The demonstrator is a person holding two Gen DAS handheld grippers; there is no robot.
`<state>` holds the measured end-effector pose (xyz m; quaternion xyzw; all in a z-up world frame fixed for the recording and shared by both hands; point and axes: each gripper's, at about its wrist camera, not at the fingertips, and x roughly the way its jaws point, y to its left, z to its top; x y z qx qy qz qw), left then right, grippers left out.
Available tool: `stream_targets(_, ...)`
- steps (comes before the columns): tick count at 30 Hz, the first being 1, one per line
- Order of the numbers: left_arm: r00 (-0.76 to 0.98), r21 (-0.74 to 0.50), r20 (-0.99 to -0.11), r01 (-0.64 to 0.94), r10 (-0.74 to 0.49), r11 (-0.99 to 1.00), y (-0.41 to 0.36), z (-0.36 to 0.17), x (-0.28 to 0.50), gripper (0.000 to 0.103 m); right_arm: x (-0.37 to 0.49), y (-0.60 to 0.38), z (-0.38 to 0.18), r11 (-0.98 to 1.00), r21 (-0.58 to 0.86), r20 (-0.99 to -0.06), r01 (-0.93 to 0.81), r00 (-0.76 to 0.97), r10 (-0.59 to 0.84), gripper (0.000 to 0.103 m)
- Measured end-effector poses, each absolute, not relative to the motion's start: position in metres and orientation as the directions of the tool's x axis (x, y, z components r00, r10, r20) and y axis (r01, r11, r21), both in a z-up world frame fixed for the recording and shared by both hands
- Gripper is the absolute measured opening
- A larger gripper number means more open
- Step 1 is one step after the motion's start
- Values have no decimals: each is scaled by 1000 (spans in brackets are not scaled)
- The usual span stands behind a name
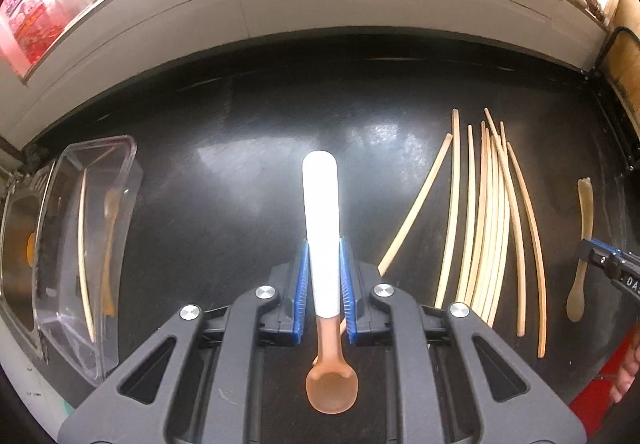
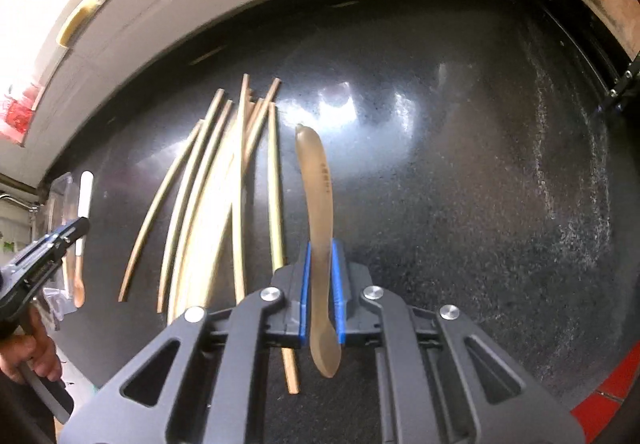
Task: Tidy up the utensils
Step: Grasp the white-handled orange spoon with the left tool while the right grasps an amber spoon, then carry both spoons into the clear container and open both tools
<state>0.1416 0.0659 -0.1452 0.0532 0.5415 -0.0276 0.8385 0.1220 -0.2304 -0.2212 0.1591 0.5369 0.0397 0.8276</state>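
My left gripper (image 1: 324,244) is shut on a spoon with a white handle and pinkish bowl (image 1: 321,212), handle pointing forward, above the black counter. My right gripper (image 2: 320,250) is shut on a tan translucent spoon (image 2: 318,184), bowl toward me; it also shows at the right edge of the left wrist view (image 1: 582,244). Several wooden chopsticks (image 1: 488,228) lie in a loose bunch on the counter between the two grippers, seen too in the right wrist view (image 2: 224,188). A clear plastic tray (image 1: 92,236) at the left holds a chopstick and a tan spoon.
A steel sink (image 1: 16,244) lies left of the tray. A grey backsplash (image 1: 320,4) runs along the counter's far edge. A black metal frame (image 2: 624,84) stands at the far right. The left gripper shows in the right wrist view (image 2: 48,244).
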Motion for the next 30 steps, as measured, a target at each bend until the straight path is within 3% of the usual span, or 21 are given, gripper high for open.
stream_targets(15,445,32,-895,114,-22,993,99,-106,109,15,101,-195,-160,933,356,-810,-51,482,335,10)
stream_targets(30,426,-20,-905,-70,12,997,241,-74,94,15,134,3,-102,840,411,-764,-353,370,529,10)
